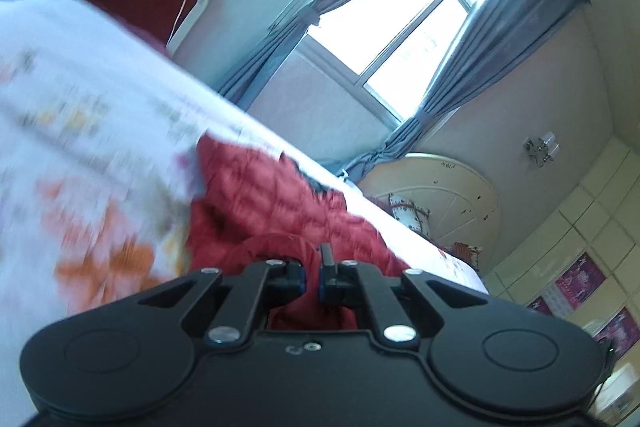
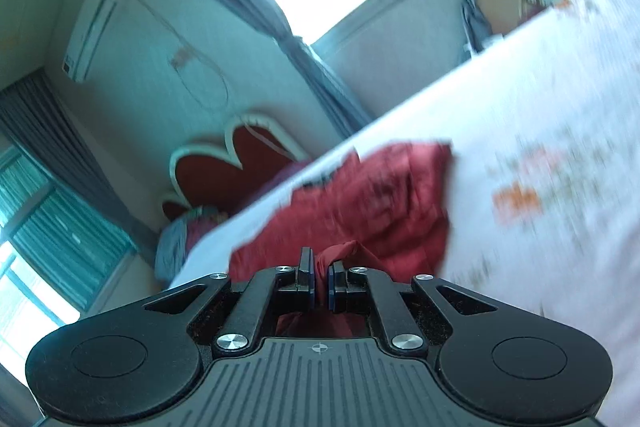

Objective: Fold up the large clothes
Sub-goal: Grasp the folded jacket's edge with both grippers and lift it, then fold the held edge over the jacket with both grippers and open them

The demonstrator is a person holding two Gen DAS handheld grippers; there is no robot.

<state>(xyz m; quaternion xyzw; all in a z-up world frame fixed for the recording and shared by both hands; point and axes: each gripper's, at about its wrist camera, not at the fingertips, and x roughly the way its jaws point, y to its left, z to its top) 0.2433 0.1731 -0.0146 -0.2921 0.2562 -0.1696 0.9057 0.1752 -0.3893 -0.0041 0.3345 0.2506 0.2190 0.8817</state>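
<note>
the red quilted garment point(image 1: 280, 203) lies crumpled on the bed point(image 1: 80, 67), whose white floral sheet fills the left of the left wrist view and the right of the right wrist view. in both views the garment sits in the lower middle of the frame, just beyond the fingers. it looks bunched rather than flat, with no neat fold edge to be made out through the blur, so the folding seems to be at its start: the cloth is gripped, but spreading, aligning and folding all appear to be left.

the left gripper point(image 1: 316, 267) has its jaws pressed together with red cloth running up between and under them, so it reads as pinching the garment's edge. the right gripper point(image 2: 320, 277) is likewise drawn nearly together, and a twisted tuft of the red garment point(image 2: 380, 195) pokes up right at its pads, so it too is pinching the fabric.

no basket, box or other container shows in either view. behind the bed are a red heart-shaped headboard point(image 2: 248, 163), grey-blue curtains point(image 1: 500, 67) and a bright window point(image 1: 400, 27).
</note>
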